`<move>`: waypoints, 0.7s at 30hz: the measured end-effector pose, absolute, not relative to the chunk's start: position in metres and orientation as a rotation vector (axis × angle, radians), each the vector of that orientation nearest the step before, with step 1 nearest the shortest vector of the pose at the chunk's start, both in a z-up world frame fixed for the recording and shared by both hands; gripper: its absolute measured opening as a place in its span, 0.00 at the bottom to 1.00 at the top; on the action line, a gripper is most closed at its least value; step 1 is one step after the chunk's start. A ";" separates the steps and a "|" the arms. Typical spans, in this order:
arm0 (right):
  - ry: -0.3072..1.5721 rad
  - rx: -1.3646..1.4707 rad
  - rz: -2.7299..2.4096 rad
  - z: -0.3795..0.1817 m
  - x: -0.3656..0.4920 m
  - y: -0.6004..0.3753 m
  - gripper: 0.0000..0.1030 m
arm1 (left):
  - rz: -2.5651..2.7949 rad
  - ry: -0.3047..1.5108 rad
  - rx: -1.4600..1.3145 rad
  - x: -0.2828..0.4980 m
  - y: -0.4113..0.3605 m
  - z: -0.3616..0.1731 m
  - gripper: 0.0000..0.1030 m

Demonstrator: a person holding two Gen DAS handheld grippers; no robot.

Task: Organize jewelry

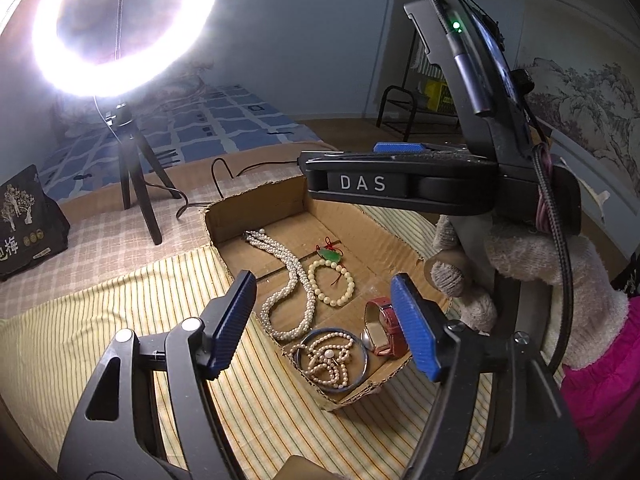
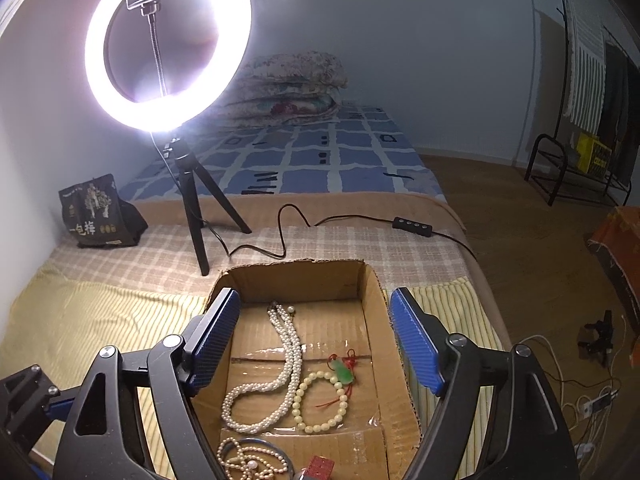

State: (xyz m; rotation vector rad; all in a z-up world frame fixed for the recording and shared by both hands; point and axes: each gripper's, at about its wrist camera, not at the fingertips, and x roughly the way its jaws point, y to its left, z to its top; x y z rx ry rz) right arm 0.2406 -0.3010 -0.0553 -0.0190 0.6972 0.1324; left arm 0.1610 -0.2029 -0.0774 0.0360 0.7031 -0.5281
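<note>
A shallow cardboard box [image 1: 256, 208] [image 2: 296, 280] lies on the bed and holds the jewelry. In it are a long pearl necklace [image 1: 296, 280] [image 2: 286, 364], a cream bead bracelet [image 1: 332, 282] [image 2: 320, 404] with a green pendant [image 1: 330, 255] [image 2: 344, 372], a blue bangle [image 1: 332, 360] around a heap of small pearl strands [image 2: 248, 460], and a red-strap watch [image 1: 386, 330] [image 2: 318, 468]. My left gripper [image 1: 324, 324] is open and empty above the box's near end. My right gripper [image 2: 316, 344] is open and empty over the box; its body shows in the left wrist view [image 1: 400, 184].
A lit ring light on a black tripod [image 1: 132, 184] [image 2: 192, 216] stands behind the box, its cable [image 2: 280, 232] running across the checked blanket. A black printed bag [image 1: 24, 224] [image 2: 96, 212] sits at the left. The bed edge and floor lie at the right [image 2: 520, 280].
</note>
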 end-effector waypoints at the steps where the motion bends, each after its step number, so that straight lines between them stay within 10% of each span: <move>1: 0.697 -0.020 0.130 -0.055 0.240 -0.301 0.77 | -0.528 0.703 0.037 0.160 -0.203 -0.077 0.70; 21: 0.650 -0.067 0.084 -0.026 0.201 -0.284 0.77 | -0.511 0.639 0.041 0.134 -0.176 -0.053 0.78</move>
